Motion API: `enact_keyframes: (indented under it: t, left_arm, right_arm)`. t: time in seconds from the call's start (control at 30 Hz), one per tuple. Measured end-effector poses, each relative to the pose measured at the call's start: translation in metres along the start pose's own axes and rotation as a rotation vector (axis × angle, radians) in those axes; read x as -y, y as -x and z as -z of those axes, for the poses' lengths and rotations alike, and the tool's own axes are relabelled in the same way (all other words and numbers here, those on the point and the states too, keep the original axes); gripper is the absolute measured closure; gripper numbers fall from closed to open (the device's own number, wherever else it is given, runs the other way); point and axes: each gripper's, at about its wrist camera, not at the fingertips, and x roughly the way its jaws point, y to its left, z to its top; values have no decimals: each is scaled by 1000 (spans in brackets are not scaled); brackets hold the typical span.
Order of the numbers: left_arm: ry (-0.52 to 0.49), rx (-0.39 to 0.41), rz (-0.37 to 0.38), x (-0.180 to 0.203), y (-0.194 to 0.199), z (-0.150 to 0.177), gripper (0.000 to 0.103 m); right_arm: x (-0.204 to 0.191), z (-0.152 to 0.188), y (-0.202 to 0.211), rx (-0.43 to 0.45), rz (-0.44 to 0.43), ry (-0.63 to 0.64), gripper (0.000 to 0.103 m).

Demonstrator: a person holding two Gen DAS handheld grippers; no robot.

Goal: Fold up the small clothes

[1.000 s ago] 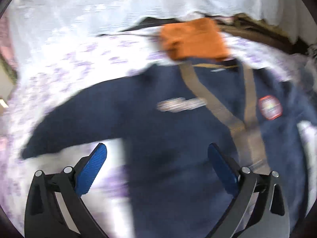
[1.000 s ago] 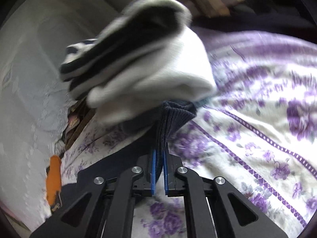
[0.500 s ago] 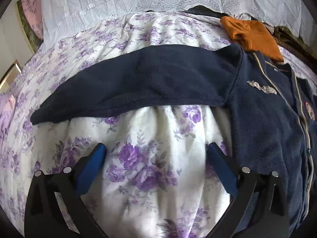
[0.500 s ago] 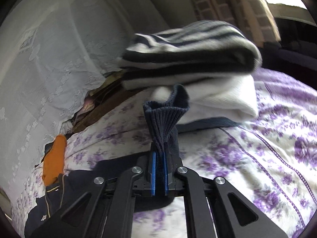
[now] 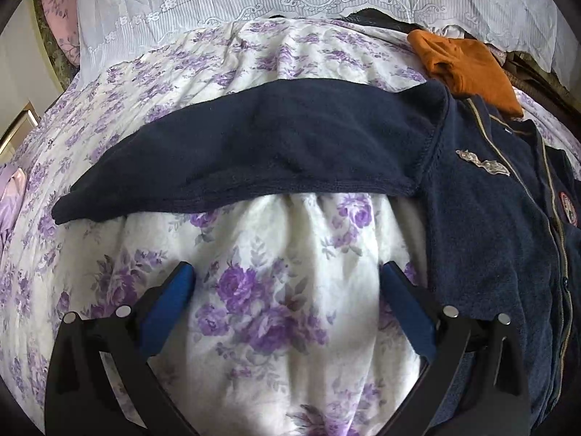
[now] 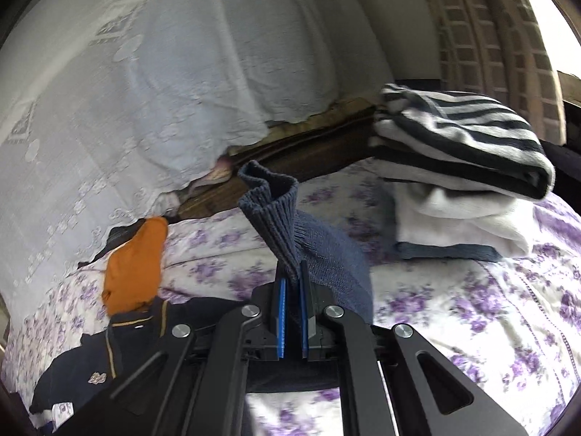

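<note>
A navy cardigan (image 5: 483, 225) with tan trim and badges lies front-up on the floral bedspread (image 5: 276, 272). Its one sleeve (image 5: 254, 152) stretches out flat to the left. My left gripper (image 5: 287, 287) is open and empty, low over the bedspread just below that sleeve. My right gripper (image 6: 293, 290) is shut on the ribbed cuff (image 6: 270, 214) of the cardigan's other sleeve and holds it lifted above the bed. The cardigan's body also shows in the right wrist view (image 6: 109, 356) at lower left.
An orange garment (image 5: 468, 69) lies by the cardigan's collar; it also shows in the right wrist view (image 6: 134, 265). A stack of folded clothes, striped on top (image 6: 461, 145), sits at the bed's right. A white lace cover (image 5: 290, 0) hangs along the far side.
My left gripper has swung left from over the cardigan's chest to the bedspread below the left sleeve. My right gripper has carried the cuff left, away from the folded stack.
</note>
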Motion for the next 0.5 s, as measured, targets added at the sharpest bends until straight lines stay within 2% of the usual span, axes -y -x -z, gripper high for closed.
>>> enact_keyframes:
  t: [0.5]
  left_arm:
    - [-2, -1, 1, -1, -1, -1, 4]
  right_arm:
    - [-96, 7, -10, -48, -143, 68, 96]
